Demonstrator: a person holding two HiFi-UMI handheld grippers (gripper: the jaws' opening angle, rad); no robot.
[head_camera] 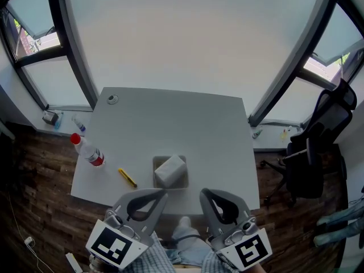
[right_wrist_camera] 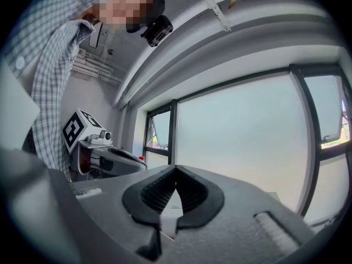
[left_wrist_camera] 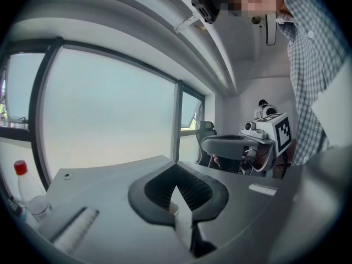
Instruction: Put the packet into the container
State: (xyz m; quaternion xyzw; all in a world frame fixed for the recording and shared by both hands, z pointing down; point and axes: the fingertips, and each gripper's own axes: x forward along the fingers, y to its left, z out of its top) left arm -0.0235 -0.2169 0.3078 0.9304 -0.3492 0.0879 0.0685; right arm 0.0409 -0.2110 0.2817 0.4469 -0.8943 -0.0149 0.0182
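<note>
1. Holding both grippers at the table's (head_camera: 170, 124) near edge: left gripper (head_camera: 164, 193) and right gripper (head_camera: 202, 192), jaws together, nothing held.
2. Packet (head_camera: 170, 168) lies tilted inside the container (head_camera: 185, 182), just ahead of the tips.
3. Judgement: placing looks done; next move only needs to stay clear, or nudge the packet flat.

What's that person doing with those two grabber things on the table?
A person holds a grey two-jaw gripper in each hand at the near edge of the grey table. The left gripper and the right gripper are both shut and empty. The white packet already sits in the square grey container just ahead of them. A clear bottle with a red cap and a yellow pen are off to the left, untouched.
</note>
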